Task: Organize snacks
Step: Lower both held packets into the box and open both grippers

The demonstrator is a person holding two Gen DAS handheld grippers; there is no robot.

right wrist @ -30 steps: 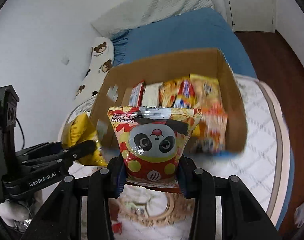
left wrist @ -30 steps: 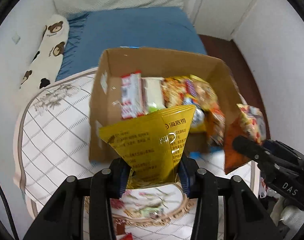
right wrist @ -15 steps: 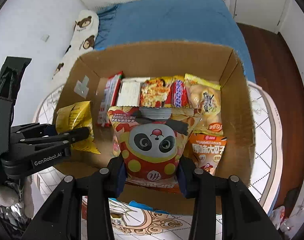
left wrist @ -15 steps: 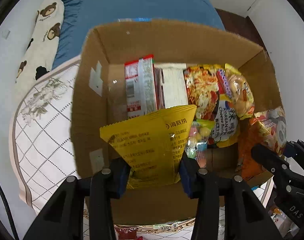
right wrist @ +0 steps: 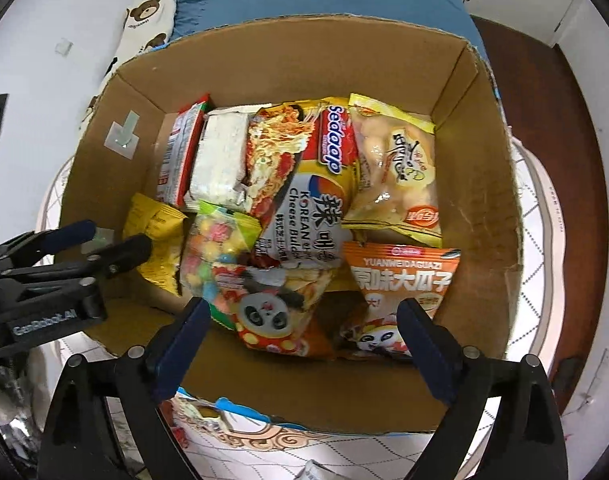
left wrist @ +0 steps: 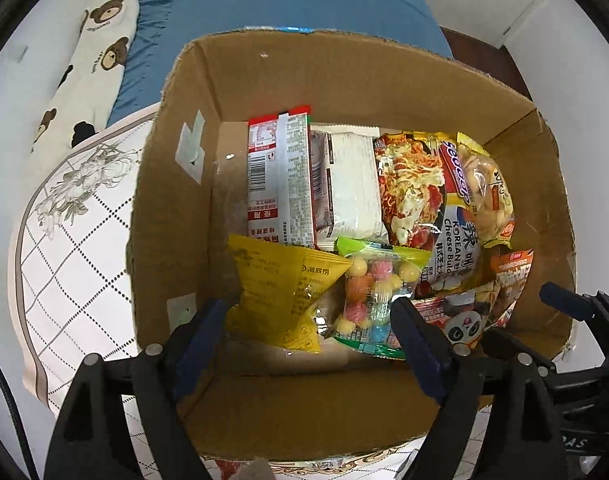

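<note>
An open cardboard box holds several snack packets. The yellow packet lies in its near left corner, below my left gripper, whose jaws are opening; neither pad touches the packet. The red panda packet lies tilted on the other snacks under my right gripper. Its jaws are opening too, and their pads stand clear of the packet. Beside these lie a candy bag, a Korean cheese noodle pack and an orange seed packet.
The box stands on a white quilted cover. Behind it are a blue bed and a bear-print pillow. Dark wood floor shows at the right. More packets lie below the box's near edge.
Both grippers came down over the box and opened. The yellow packet and the panda packet left their pads and dropped among the snacks.
</note>
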